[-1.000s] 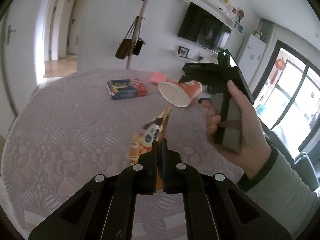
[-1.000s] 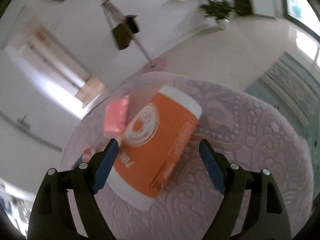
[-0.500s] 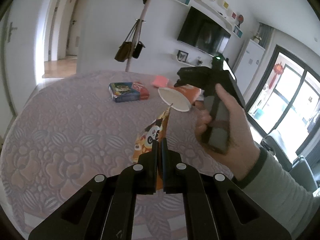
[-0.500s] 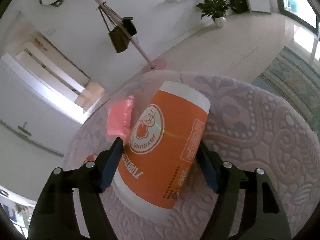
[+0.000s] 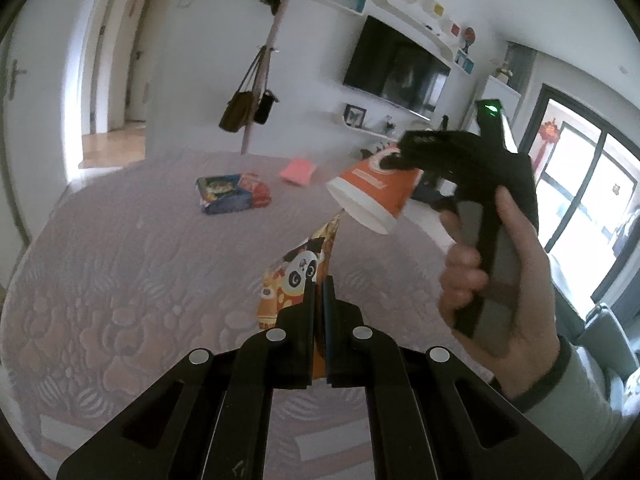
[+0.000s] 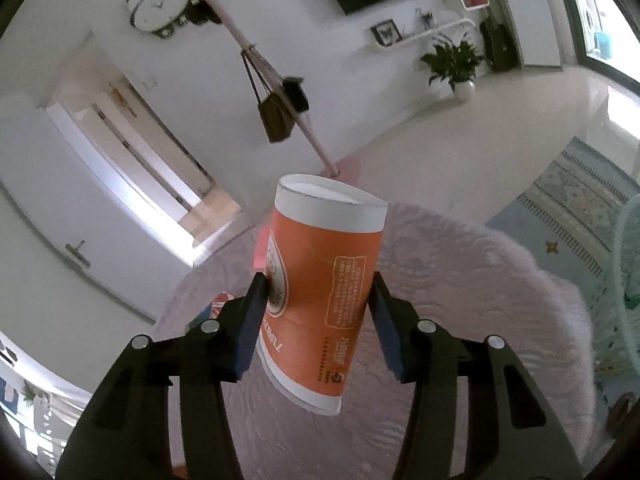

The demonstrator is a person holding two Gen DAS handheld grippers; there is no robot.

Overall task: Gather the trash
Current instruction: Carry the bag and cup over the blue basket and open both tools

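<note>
My left gripper [image 5: 318,282] is shut on an orange snack wrapper [image 5: 294,276] with a panda print, which stands up from between the fingers above the table. An orange and white paper cup [image 6: 320,248] sits tilted between the blue pads of my right gripper [image 6: 318,292]. Those jaws are closing, both pads press on the cup's sides, and the cup hangs clear of the table. In the left wrist view the same cup [image 5: 376,196] is held up to the right, mouth facing me, with a person's hand [image 5: 500,300] on the right gripper's handle.
The table wears a lilac quilted cloth [image 5: 120,280]. On its far side lie a blue snack box [image 5: 234,194] and a pink packet [image 5: 298,170]. A coat stand with bags [image 5: 260,92] rises behind. A pale green basket [image 6: 628,280] shows at the right edge.
The right gripper's jaws have narrowed onto the cup, which lay on the cloth and is now lifted off it. The left gripper has kept still with the wrapper.
</note>
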